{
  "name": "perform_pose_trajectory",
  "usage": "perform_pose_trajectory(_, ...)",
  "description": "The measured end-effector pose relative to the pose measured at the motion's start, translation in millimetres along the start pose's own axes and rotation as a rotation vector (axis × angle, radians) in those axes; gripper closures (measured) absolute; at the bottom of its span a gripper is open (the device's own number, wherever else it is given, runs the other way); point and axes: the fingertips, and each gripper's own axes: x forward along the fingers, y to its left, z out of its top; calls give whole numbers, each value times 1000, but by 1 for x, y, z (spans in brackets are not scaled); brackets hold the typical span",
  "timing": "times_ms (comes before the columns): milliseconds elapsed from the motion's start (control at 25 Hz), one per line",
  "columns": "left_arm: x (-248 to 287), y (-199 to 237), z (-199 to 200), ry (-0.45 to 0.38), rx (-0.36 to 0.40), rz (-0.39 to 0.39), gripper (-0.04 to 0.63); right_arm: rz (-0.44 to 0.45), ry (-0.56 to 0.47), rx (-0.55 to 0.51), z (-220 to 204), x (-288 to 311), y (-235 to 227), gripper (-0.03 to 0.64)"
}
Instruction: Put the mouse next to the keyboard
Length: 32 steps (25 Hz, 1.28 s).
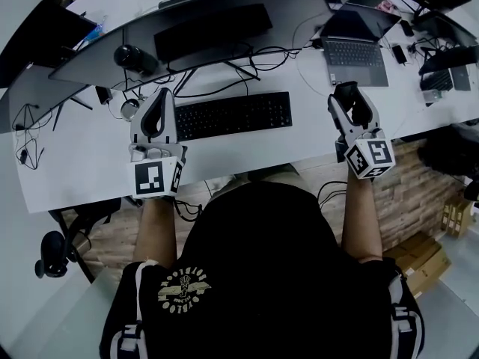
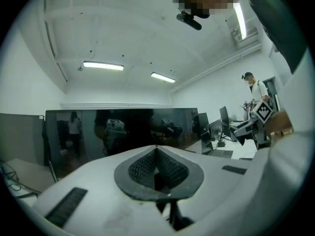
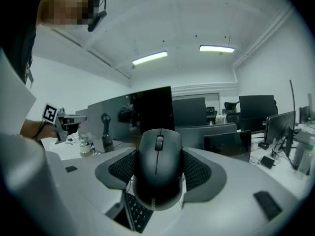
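My right gripper hangs over the white desk, to the right of the black keyboard. It is shut on a black mouse. In the right gripper view the mouse sits upright between the ribbed pads, scroll wheel facing the camera, and a corner of the keyboard shows below it. My left gripper hovers just left of the keyboard's left end. Its jaws are shut, pads pressed together with nothing between them.
A wide curved monitor stands behind the keyboard, with cables trailing under it. An open laptop sits at the back right, with a phone beside it. A round black object stands at the back left. The desk's front edge runs just below both grippers.
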Motion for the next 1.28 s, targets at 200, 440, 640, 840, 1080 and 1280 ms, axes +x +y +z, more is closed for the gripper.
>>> perform_pose_trajectory(200,5,-7,-26,35,-18,-1,594,-3,101,41,-49,16,-9,330)
perform_pose_trajectory(440,7,-4,-46,73,-38,9,594,-22,204,65,-100,37,-20,330)
perform_pose_trajectory(640,6,-6,-55,89,-53,22,594,-35,309,100,-149,50,-23,330)
perform_pose_trajectory(840,6,-7,-59,87,-39,28,594,-47,413,132,-198,60,-26,330)
perform_pose_trajectory(1080,1,-4,-62,95,-35,44,594,-46,501,142,-235,63,-27,330)
perform_pose_trajectory(1280,-5,-5,-67,121,-25,48,594,-44,566,147,-264,64,-25,330)
